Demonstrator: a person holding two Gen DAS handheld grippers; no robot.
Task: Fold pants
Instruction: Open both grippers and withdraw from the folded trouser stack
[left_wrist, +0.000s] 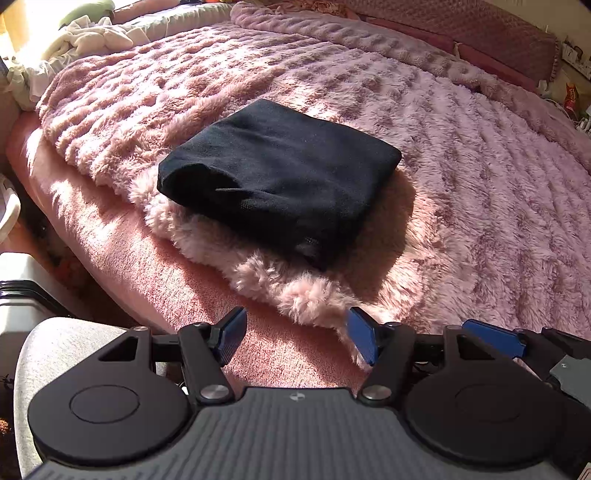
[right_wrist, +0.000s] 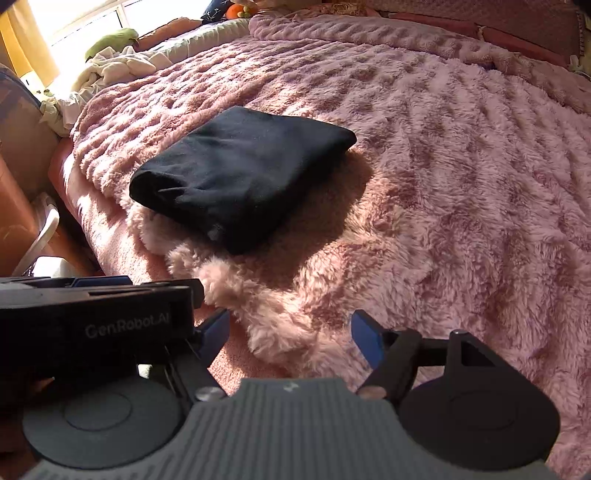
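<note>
The pants (left_wrist: 277, 173) lie folded into a compact black packet on the pink blanket (left_wrist: 461, 184), centre-left in the left wrist view and left of centre in the right wrist view (right_wrist: 240, 173), close to the blanket's near fringe and the bed (left_wrist: 110, 236) edge. Left tongs (left_wrist: 297, 339): released, jaws spread wide, nothing between them but blanket fringe and bed, well short of the packet. Right tongs (right_wrist: 291, 338): likewise released and empty, beside the left tool, whose body crosses the lower left of the right wrist view. Judgement: folding appears complete or nearly so; the step in hand looks like backing clear or a final check. To do it well, keep both tongs spread and clear of the fringe so nothing snags and drags the packet; if tidying is wanted, press the top layer flat rather than pinch it, since the rolled end at lower left looks puffy and could spring open. Orientation: the packet is a rough rectangle, only slightly longer than wide; its long axis runs from lower left to upper right of both frames. The rounded fold bulges toward the left, with a square corner at the near bottom and another at the right. Which end carries waistband or hems cannot be told.
</note>
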